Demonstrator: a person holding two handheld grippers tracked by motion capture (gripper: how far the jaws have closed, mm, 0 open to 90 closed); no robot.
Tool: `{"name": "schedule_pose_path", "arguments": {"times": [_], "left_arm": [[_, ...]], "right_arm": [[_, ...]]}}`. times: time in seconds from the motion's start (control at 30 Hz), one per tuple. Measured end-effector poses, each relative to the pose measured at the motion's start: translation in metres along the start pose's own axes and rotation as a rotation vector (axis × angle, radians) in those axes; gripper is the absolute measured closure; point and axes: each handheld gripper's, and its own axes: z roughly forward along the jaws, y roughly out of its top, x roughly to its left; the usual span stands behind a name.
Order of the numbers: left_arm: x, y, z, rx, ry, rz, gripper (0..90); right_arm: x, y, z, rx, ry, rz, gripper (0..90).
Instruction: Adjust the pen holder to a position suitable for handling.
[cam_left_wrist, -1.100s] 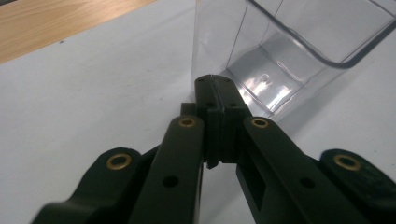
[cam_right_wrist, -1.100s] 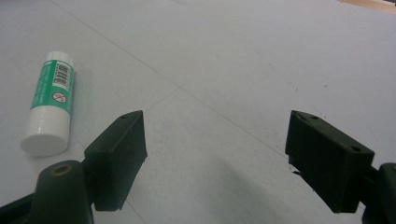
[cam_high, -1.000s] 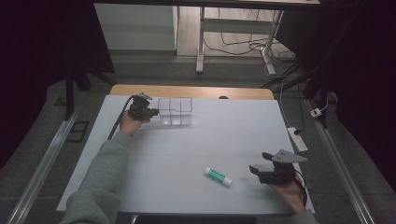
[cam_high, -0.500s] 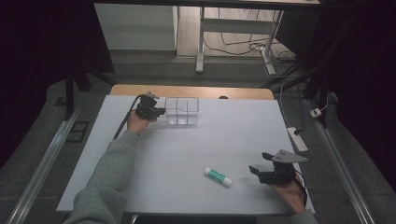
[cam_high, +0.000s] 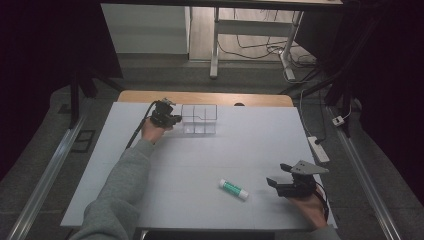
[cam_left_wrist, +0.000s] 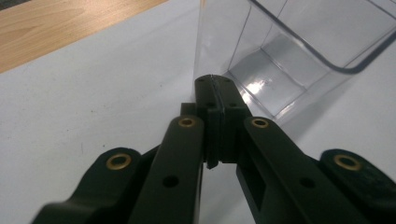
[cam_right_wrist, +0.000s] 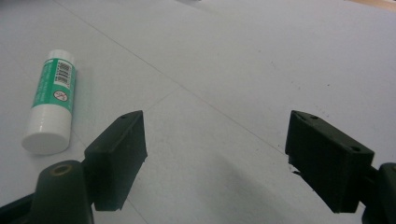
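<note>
Grey sleeve (cam_high: 120, 192) on left arm; black grippers, left (cam_high: 176, 118), right (cam_high: 272, 182), brass screws (cam_left_wrist: 118, 161), grey plate (cam_high: 305, 167), black cable (cam_high: 138, 131).

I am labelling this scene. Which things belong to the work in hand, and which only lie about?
In the work:
- clear box, at the shut left claw
- glue stick, near the open right claw

Lying about:
- power strip
- floor cables
</note>
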Motion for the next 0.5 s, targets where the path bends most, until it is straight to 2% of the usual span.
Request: {"name": "schedule_pose_path", "arguments": {"times": [0.5], "left_arm": [[-0.0063,0.0089,0.0071,0.002,-0.008,0.007,88.7]], "right_arm": [[0.0,-0.0005,0.0003,0.001,0.006,-0.001,20.4]]}}
